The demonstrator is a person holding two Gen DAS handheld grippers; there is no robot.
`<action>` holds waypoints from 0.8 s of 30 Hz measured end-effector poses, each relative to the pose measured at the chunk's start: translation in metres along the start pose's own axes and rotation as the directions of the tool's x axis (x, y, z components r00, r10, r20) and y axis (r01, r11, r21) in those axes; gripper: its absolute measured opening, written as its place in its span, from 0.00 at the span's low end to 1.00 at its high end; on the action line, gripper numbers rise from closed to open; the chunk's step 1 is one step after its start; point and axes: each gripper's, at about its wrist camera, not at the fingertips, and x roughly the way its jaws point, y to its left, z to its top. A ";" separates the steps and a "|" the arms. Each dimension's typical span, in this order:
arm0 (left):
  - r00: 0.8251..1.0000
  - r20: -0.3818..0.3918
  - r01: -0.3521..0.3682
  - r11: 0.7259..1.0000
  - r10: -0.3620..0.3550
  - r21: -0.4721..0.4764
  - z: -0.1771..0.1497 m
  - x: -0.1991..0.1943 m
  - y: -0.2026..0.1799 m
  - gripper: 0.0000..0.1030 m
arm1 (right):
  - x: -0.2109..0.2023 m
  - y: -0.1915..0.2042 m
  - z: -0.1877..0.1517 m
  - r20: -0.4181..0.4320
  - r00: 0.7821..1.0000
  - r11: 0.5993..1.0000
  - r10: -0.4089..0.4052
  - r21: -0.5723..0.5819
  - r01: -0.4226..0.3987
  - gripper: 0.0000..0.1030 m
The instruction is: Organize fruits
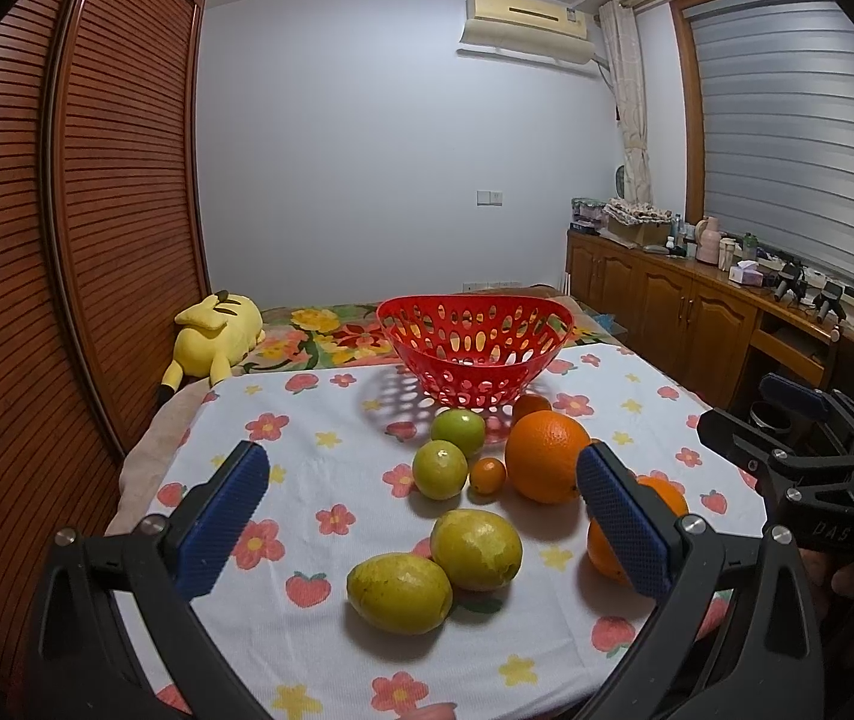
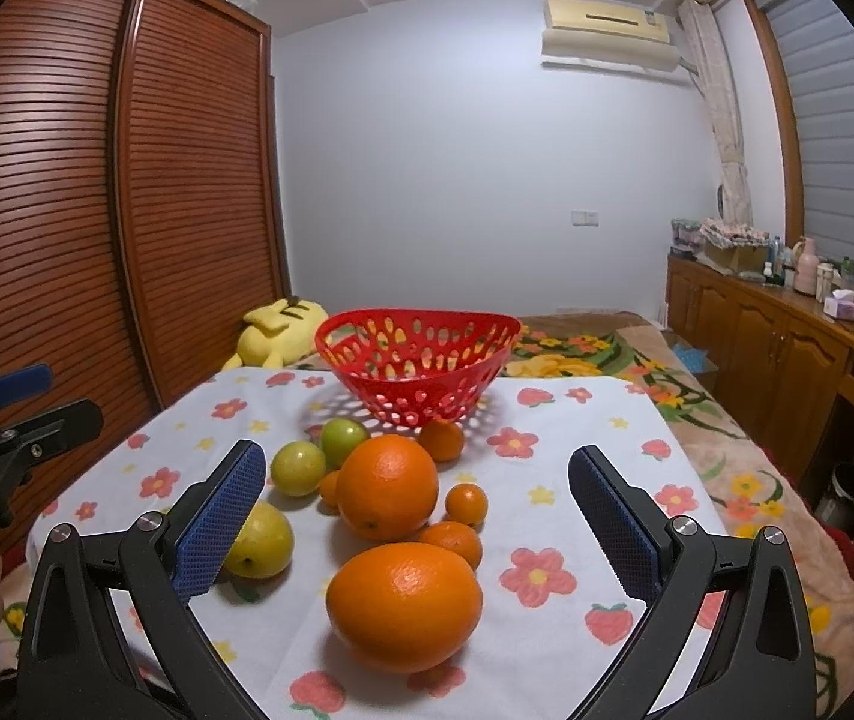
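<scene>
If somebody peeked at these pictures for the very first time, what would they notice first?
Probably the empty red basket full of holes, at the far end of the flowery tablecloth. In front of it lies a bright cluster of fruit: the big orange nearest the open right gripper, and two yellow lemons in front of the open left gripper.

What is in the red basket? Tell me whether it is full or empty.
Empty: through the red basket only its holed walls show, and all the fruit lies on the cloth before it.

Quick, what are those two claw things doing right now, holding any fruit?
Left hand-held gripper: open, holding nothing.
Right hand-held gripper: open, holding nothing.
</scene>
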 end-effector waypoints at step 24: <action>0.994 -0.111 0.009 1.000 -0.011 -0.021 -0.037 0.035 0.020 1.00 | 0.027 0.000 -0.028 -0.106 0.994 0.999 0.028 -0.020 -0.031 1.00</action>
